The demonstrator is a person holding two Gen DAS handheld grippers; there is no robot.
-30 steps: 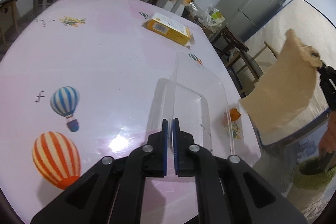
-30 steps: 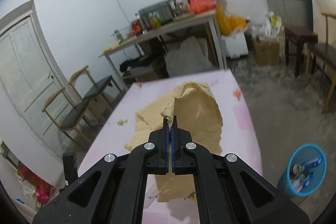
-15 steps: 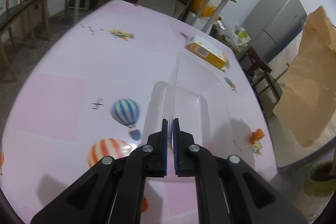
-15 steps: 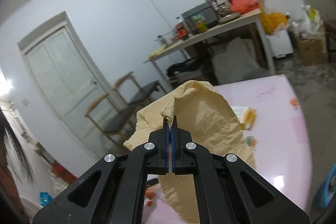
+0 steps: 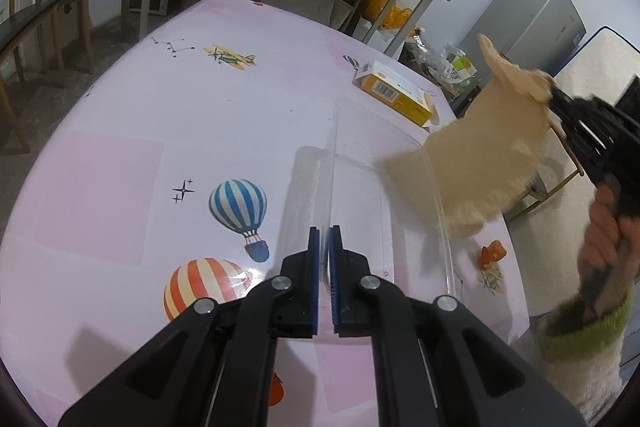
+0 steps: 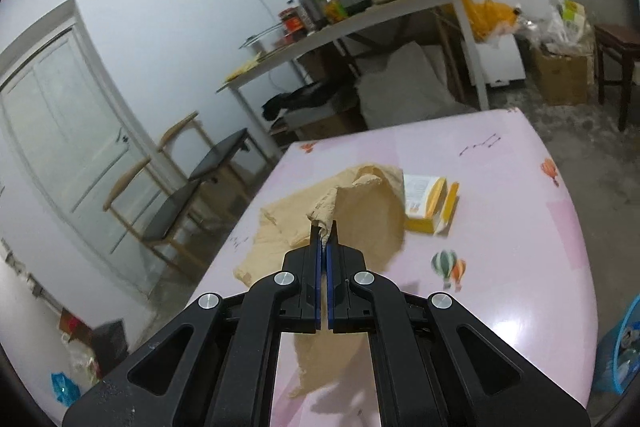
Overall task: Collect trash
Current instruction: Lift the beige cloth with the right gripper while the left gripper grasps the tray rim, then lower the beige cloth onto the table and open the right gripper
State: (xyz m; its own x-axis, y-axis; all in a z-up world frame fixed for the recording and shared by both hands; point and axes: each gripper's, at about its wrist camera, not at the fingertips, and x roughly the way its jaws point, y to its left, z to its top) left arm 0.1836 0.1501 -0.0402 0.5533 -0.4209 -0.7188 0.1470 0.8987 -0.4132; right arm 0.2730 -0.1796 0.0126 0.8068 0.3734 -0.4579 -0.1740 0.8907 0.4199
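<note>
Blue trash bin (image 6: 624, 351) cut off at right edge, contents blurred

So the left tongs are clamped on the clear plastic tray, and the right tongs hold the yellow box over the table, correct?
Not quite. The right tongs hold the crumpled brown paper, not the yellow box, which lies free on the pink table, as the right wrist view shows. The left tongs are indeed clamped on the clear plastic tray.
</note>
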